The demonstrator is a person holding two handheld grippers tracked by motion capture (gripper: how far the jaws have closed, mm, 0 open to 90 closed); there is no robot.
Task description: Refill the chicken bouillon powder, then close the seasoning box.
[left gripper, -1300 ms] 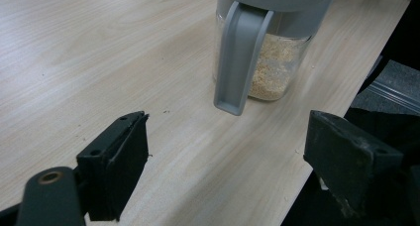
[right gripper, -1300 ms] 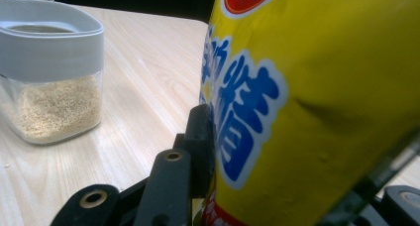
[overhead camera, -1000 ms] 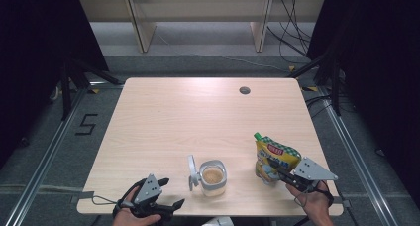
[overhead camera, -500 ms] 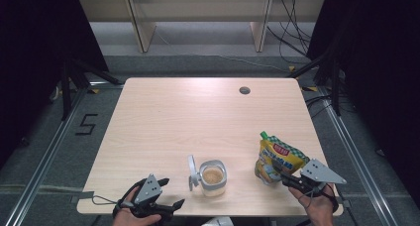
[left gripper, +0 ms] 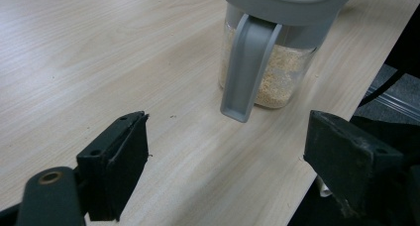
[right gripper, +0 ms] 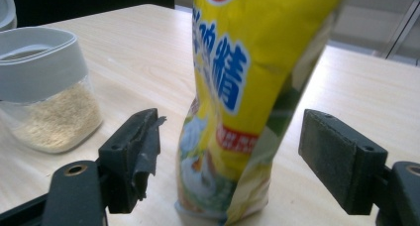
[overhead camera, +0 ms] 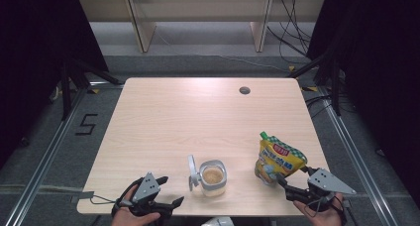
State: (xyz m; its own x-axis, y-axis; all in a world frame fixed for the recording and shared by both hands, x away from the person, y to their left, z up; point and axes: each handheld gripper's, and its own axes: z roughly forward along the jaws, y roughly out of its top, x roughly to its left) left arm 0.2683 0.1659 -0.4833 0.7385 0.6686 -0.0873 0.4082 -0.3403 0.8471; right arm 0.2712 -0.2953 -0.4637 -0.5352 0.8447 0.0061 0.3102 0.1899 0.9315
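High view: right gripper (overhead camera: 282, 182) at five o'clock — jaws just spread wide, the yellow pouch (overhead camera: 275, 158) standing loose between them (nothing squeezes it). Left gripper (overhead camera: 166, 192) gapes empty at seven; the jar (overhead camera: 213, 177) sits between them.

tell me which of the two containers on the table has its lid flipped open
The clear jar of beige granules, near the left gripper: its grey lid stands open. The yellow pouch stands between the right gripper's open jaws.
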